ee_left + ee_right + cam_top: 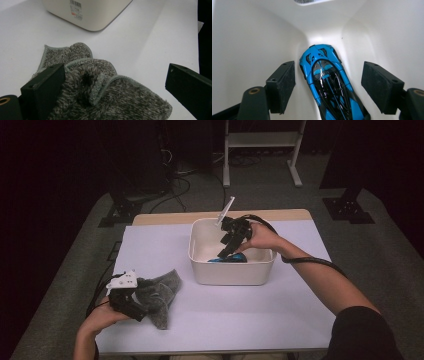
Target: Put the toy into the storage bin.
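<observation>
A grey fuzzy cloth lies crumpled at the front left of the white table. My left gripper is low over it. In the left gripper view the jaws stand wide apart, the left gripper straddling the cloth; one jaw rests against the pile, the other is clear of it. A blue and black toy car lies in the white bin. My right gripper reaches down into the bin. In the right gripper view the right gripper is open, with a gap between the car and each jaw.
The bin's white walls close in around the right gripper. A barcode label is on the bin's outer side. A white metal frame stands on the floor beyond the table. The table top is bare in front of the bin.
</observation>
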